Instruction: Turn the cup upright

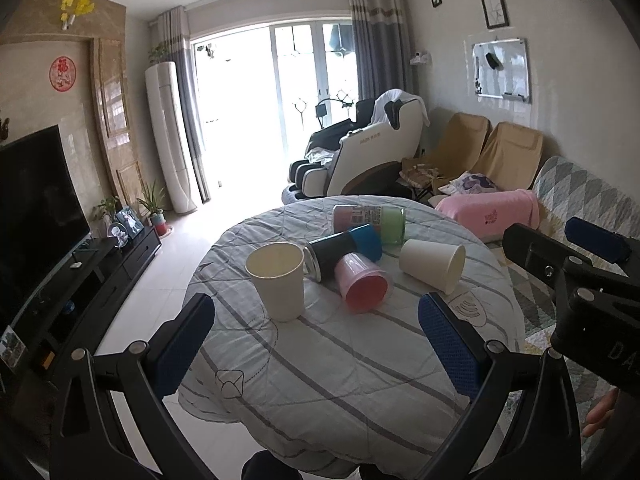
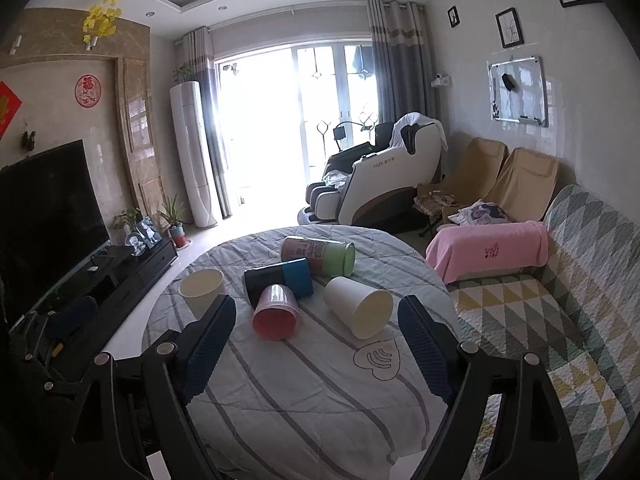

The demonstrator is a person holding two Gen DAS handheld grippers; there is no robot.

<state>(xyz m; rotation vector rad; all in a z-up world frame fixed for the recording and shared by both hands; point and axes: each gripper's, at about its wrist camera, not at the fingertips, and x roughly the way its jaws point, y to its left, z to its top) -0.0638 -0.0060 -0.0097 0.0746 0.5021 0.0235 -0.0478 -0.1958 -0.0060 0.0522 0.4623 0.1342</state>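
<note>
A round table [image 1: 360,380] [image 2: 304,400] with a striped grey cloth holds several cups. One white paper cup [image 1: 278,280] [image 2: 202,292] stands upright at the left. A second white paper cup [image 1: 434,264] [image 2: 358,306] lies on its side at the right. A pink cup [image 1: 362,282] [image 2: 276,312], a black and blue cup [image 1: 340,252] [image 2: 280,280] and a pink and green cup [image 1: 370,222] [image 2: 320,256] lie on their sides in a pile. My left gripper [image 1: 316,344] is open and empty, short of the cups. My right gripper [image 2: 316,352] is open and empty too, and also shows in the left wrist view [image 1: 560,240].
A sofa [image 2: 540,320] with a triangle-pattern quilt and a pink towel [image 2: 488,248] runs along the right of the table. A TV [image 2: 48,216] on a black cabinet stands at the left. A massage chair [image 2: 384,176] stands behind the table.
</note>
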